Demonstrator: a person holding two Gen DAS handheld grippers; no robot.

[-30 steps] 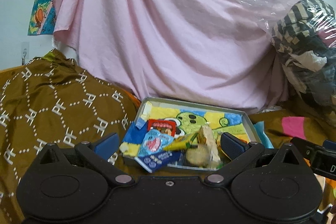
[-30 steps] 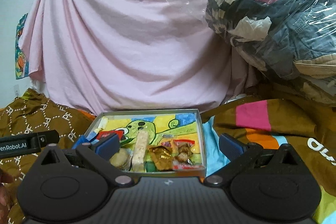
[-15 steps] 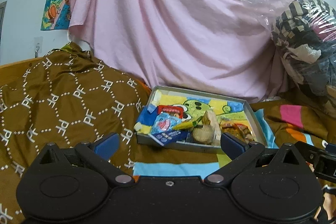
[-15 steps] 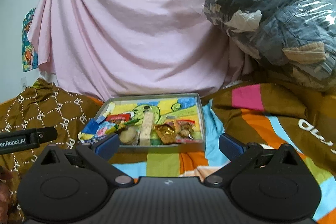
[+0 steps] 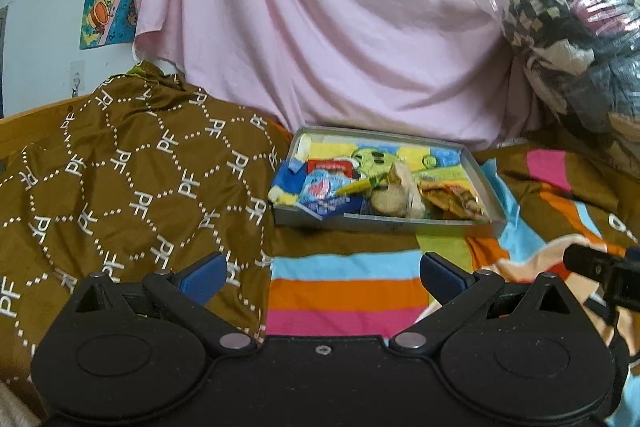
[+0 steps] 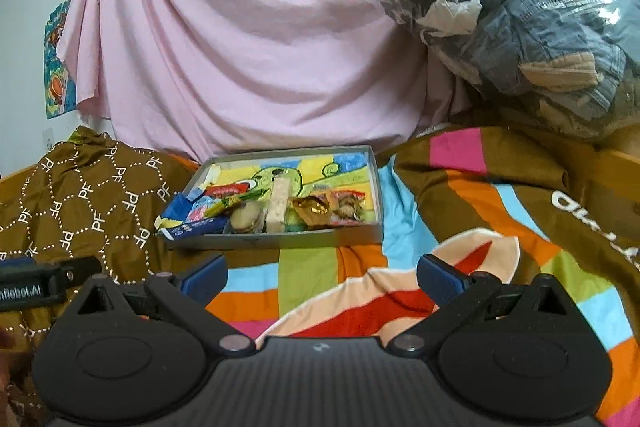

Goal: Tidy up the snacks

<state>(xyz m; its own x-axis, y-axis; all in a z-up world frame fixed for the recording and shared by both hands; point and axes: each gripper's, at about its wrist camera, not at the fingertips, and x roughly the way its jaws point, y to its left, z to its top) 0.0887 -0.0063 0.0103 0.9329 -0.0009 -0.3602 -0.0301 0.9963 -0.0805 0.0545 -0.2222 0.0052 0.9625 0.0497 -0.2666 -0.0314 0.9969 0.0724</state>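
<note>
Two big backdrops first: pink sheet [image 5: 340,27] hung behind, striped blanket [image 6: 320,275] spread below, with a brown patterned cloth [image 5: 120,187] to the left and a plastic-wrapped bundle of clothes [image 6: 520,19] to the right; then the shallow grey tray [image 6: 376,183], resting on the soft bedding, well apart from both tools; inside, a heap of snacks [image 6: 272,211] crowded toward the near wall, cartoon-printed floor bare at the back; blue wrapper [image 6: 192,227] draped over the near left corner, half out. Left gripper [image 5: 322,267] spread wide, holding nothing; right gripper [image 6: 320,269] likewise wide and empty. Likely trouble: tray tipping or sliding on the yielding blanket under a downward press; overhanging wrapper knocked off; crinkly packets slipping or coming up two together.
</note>
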